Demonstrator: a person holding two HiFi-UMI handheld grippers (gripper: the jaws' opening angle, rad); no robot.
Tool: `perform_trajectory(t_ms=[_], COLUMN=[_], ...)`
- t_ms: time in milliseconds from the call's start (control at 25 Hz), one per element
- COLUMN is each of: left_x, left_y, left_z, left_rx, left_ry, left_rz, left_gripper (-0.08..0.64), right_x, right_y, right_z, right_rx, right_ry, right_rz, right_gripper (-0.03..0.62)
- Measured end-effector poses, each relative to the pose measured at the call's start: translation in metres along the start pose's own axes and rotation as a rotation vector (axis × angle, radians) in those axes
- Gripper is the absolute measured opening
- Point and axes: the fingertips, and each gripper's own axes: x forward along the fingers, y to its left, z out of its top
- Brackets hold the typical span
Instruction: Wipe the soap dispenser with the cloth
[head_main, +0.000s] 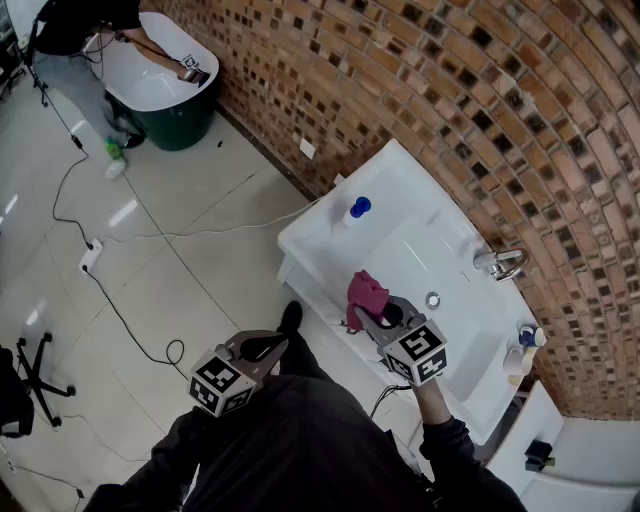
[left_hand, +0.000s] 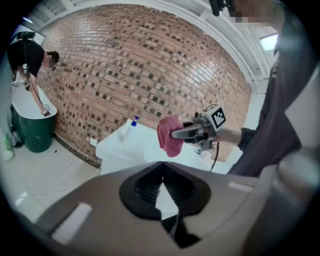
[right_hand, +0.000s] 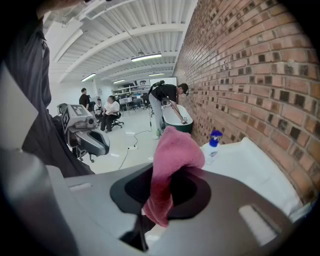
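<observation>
**Q:** What is your right claw (head_main: 368, 314) doing?

**A:** It's pinching the pink cloth (right_hand: 175, 152). The cloth is bunching up above the jaws, and a tail of it is hanging down between them. I'm holding this claw tilted downward over the front edge of the white tabletop (head_main: 330, 235), just beside the basin.

**Q:** And the left one?

**A:** My left claw (head_main: 272, 346) is staying off the tabletop, out over the tiled floor (head_main: 170, 230) and close to my body. Its jaws are pressing together with nothing between them. It's pointing toward the right claw and the cloth.

**Q:** Where is the soap dispenser standing?

**A:** The soap dispenser (head_main: 357, 210), a clear bottle with a blue top, is standing upright near the far left corner of the tabletop, close to the brick wall (head_main: 450, 100). It's well apart from the cloth, and neither claw is touching it.

**Q:** Is anything else showing on the tabletop?

**A:** A metal faucet (head_main: 500, 262) is sitting at the wall side of the basin. At the right end, a small bottle (head_main: 522, 352) is standing near the edge.
</observation>
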Motion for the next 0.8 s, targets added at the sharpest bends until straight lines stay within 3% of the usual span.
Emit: perform_trajectory(t_ms=[240,440,600,800], left_x=[0.045,0.081,0.099,0.111], left_y=[0.06,0.088,0.088,0.093], left_z=[0.068,0.101,0.105,0.111], left_rx=[-0.004,0.0,-0.017,0.0], left_ry=[-0.027,-0.036,-0.009,0.03], left_rz=[0.042,0.056,0.037,0.008], left_gripper=[0.0,0.0,0.0,0.0], right_x=[0.031,0.065,0.082,0.089], right_y=[-0.113,-0.163,-0.153,-0.116], right_z=[0.066,0.088,0.077,0.056], right_rx=[-0.145,-0.34,-0.425,-0.433], right_ry=[0.02,0.113,0.205,0.235], right_rz=[-0.065,-0.076,0.009,0.129], right_gripper=[0.067,0.067,0.067,0.067])
